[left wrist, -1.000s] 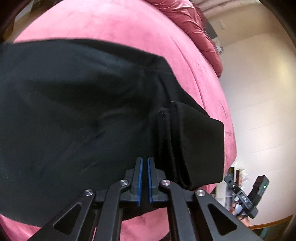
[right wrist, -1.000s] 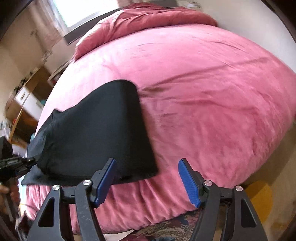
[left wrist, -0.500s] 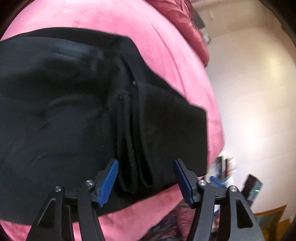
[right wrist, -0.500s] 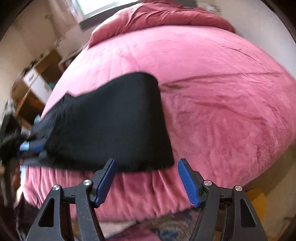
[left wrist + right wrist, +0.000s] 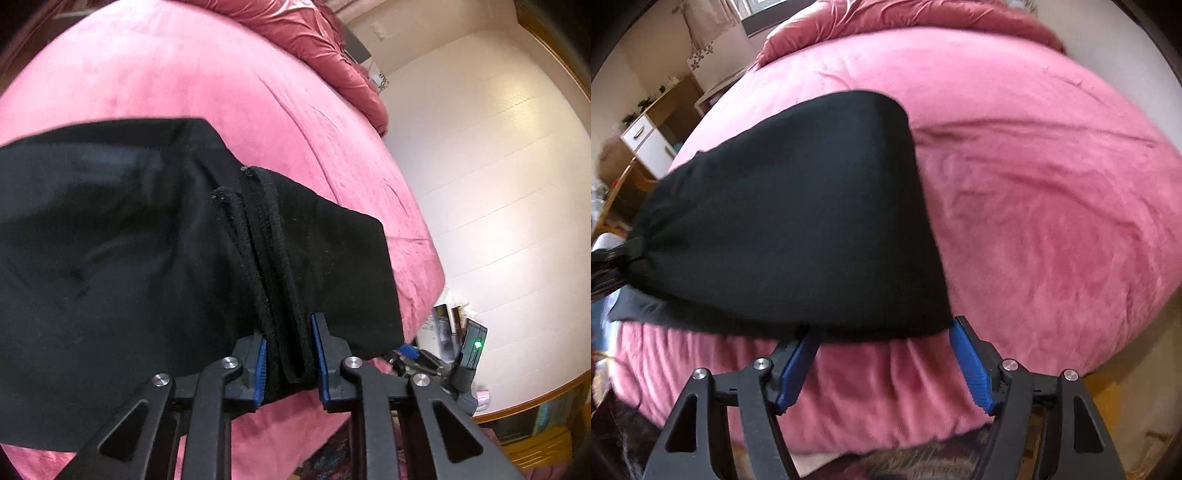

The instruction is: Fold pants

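Black pants point(image 5: 129, 258) lie partly folded on the pink bed near its front edge. In the left wrist view my left gripper point(image 5: 288, 354) is shut on the bunched hems of the pants point(image 5: 280, 295), the blue pads pressing the layers from both sides. In the right wrist view the pants point(image 5: 798, 221) spread as a smooth dark panel. My right gripper point(image 5: 882, 362) is open, its blue pads straddling the near right edge of the pants at the bed's front edge. The left gripper point(image 5: 609, 254) shows at the far left, holding the other end.
The pink bedspread point(image 5: 1034, 184) covers the bed, with a bunched red duvet point(image 5: 314, 40) at the head. A white wall point(image 5: 498, 184) and a device with a green light point(image 5: 474, 345) are to the right. A wooden cabinet point(image 5: 646, 140) stands to the left.
My left gripper opened, then closed on the bunched hems. My right gripper moved forward to the pants' near edge, staying open.
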Motion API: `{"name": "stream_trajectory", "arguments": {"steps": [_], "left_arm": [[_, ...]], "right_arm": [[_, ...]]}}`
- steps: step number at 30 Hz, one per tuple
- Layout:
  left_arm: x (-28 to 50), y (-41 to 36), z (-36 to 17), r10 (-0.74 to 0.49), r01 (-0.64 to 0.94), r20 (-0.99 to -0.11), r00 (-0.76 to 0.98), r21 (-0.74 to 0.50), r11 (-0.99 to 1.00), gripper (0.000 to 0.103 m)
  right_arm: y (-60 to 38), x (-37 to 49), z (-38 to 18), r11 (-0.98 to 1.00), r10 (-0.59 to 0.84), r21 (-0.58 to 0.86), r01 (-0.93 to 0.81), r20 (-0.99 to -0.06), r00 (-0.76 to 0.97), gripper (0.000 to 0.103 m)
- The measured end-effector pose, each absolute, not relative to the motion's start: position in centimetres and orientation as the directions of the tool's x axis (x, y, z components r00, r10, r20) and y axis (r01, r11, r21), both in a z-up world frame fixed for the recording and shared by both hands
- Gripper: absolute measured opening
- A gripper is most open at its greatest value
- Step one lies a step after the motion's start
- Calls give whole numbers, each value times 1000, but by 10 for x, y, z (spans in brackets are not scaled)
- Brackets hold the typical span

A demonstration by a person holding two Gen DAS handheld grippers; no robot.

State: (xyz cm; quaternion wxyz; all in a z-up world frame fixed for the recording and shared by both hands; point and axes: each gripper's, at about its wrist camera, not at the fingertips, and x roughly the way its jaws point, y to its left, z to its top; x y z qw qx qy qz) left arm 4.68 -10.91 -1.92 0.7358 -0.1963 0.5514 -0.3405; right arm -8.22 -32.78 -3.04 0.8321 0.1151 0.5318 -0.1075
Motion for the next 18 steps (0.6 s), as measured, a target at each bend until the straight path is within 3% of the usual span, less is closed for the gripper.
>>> {"name": "stream_trajectory", "arguments": {"steps": [4,8,18], "left_arm": [[46,-106,-43,-640,254,-758,122,-600,759,20],[43,-106,-57,-615,232,-779,121,-580,781,23],[13,-96,-17,-480,289,-831,281,-404,868,36]], "right_arm": [[-354,-92,-50,887,-11,167,431,-924,381,76],[-343,-89,-47,916,-49,109,386,-924,379,77],[-323,-108,-5,953,-168,-45,301,-903,396,79]]}}
